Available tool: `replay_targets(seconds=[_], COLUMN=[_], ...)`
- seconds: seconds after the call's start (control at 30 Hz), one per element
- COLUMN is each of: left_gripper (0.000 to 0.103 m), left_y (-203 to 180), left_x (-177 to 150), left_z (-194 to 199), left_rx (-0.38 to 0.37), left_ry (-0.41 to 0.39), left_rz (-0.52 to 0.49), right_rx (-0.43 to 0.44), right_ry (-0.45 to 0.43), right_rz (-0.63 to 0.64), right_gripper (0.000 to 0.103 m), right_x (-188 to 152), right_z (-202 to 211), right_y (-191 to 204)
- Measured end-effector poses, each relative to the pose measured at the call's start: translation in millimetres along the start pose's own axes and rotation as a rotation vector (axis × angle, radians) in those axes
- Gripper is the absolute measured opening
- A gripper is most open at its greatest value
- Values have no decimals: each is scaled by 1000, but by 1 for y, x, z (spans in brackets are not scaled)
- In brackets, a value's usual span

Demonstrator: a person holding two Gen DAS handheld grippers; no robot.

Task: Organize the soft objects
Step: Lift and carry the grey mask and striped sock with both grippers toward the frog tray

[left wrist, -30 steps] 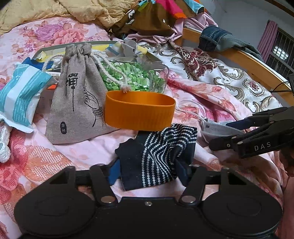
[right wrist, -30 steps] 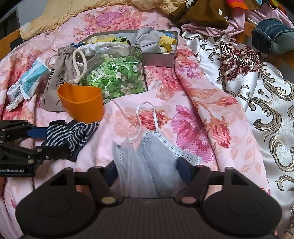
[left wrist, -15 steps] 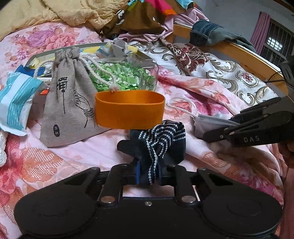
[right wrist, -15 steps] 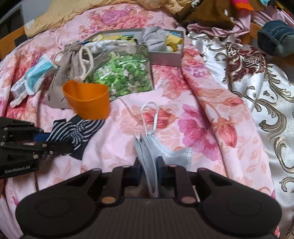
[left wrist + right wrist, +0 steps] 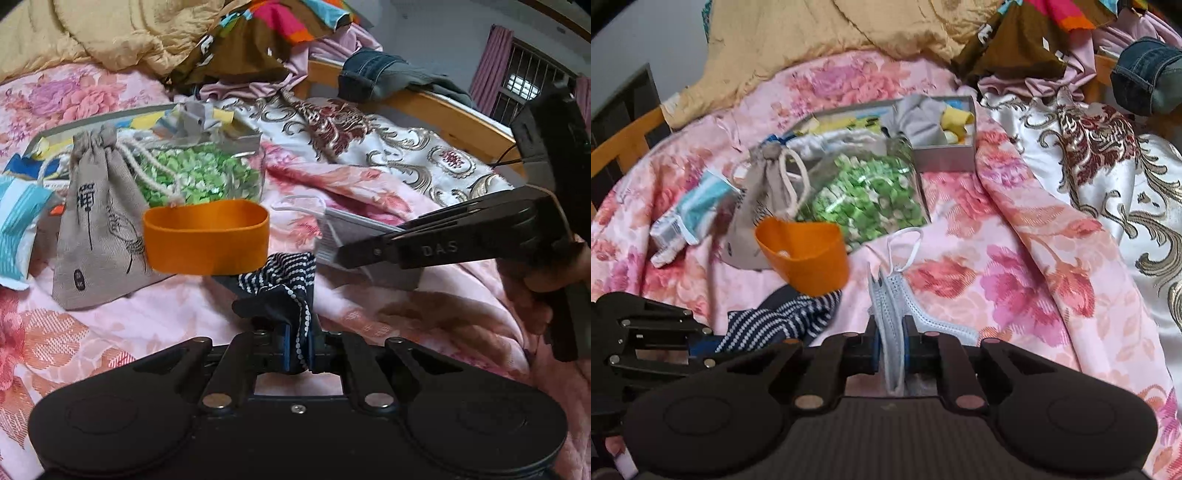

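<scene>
The striped cloth [image 5: 291, 280] lies near on the pink floral bedspread [image 5: 155, 314], its gathered edge clamped in the left gripper [image 5: 297, 349]. The face mask [image 5: 892, 317] just right of it is pinched by the right gripper [image 5: 890, 350]. Both have just been closing onto the fabric. Lifting should go slowly, since the cloth touches the orange cup [image 5: 205, 236]. Only the right wrist view shows the grey box [image 5: 943, 157] open, far behind the bag of green pieces [image 5: 864, 203].

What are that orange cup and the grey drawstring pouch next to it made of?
The orange cup looks like soft silicone or rubber: matte, with its rim squashed into an oval. The grey pouch looks like coarse linen or cotton, with a visible weave, printed black marks and a twisted white cord.
</scene>
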State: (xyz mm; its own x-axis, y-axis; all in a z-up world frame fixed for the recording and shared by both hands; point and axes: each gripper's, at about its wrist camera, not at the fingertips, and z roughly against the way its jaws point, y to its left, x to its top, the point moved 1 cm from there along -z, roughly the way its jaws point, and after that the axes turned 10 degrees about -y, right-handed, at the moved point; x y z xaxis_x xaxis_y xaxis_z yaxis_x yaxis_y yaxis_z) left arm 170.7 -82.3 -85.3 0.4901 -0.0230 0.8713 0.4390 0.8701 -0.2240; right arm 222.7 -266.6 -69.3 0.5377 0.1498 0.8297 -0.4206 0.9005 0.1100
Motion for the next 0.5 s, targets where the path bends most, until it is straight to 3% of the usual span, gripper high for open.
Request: replay_targets(seconds=[0.27,0.5], left_gripper=[7,7], left_y=[-14,-24], left_x=[8,8], left_z=[15,23], left_rx=[-41,-63], left_ry=[-41,3], left_rz=[-23,20], right_rx=[4,-11], right_ry=[-67,-118], right_rz=[11,34], right_gripper=[13,13], right_x=[4,6], right_z=[5,11], right_y=[4,6])
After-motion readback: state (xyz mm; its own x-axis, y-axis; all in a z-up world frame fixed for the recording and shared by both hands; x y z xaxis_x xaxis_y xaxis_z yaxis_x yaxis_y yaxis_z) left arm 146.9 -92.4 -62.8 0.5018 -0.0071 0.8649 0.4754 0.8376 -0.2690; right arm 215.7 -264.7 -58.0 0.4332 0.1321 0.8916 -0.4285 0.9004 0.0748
